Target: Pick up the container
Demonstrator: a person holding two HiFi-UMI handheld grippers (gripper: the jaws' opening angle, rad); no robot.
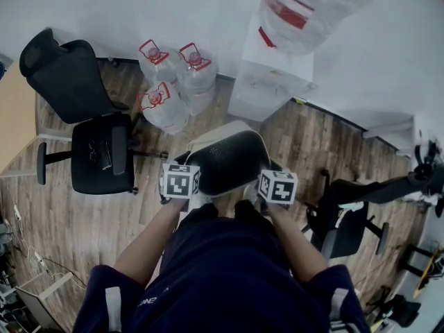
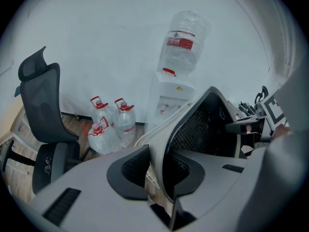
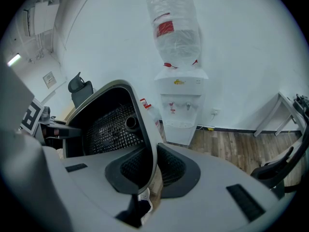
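Container (image 1: 229,159): dark mesh-lined bin with a pale rim, held up off the floor (image 1: 55,207) just in front of the person's body, between the two claws; opening turned up towards the head view.
Left claw (image 2: 157,163): pinching the container's left wall at the rim, one pad on the mesh inside, the other on the pale outside; no gap between pads and wall.
Right claw (image 3: 147,166): pinching the right wall at the rim in the same way, one pad on each face.
Container interior: square-mesh lining and a short dark tube on the inner face, seen in the right gripper view.
Marker cubes: one (image 1: 180,181) at the container's left side, one (image 1: 277,186) at its right, level with each other.
Forearms: bare, reaching forward from dark sleeves to the two claws.
Water dispenser (image 1: 270,82): white, at the floor's far edge against the wall (image 1: 173,5), beyond the container.
Bottle (image 1: 305,9): large, clear, red-labelled, upside down on top of the dispenser.
Jugs (image 1: 173,82): three clear ones with red caps and handles, clustered on the floor just left of the dispenser, by the wall.
Office chair (image 1: 90,116): black, high-backed, on the floor left of the jugs.
Second chair (image 1: 354,214): dark, on the floor's right side, only partly in view.
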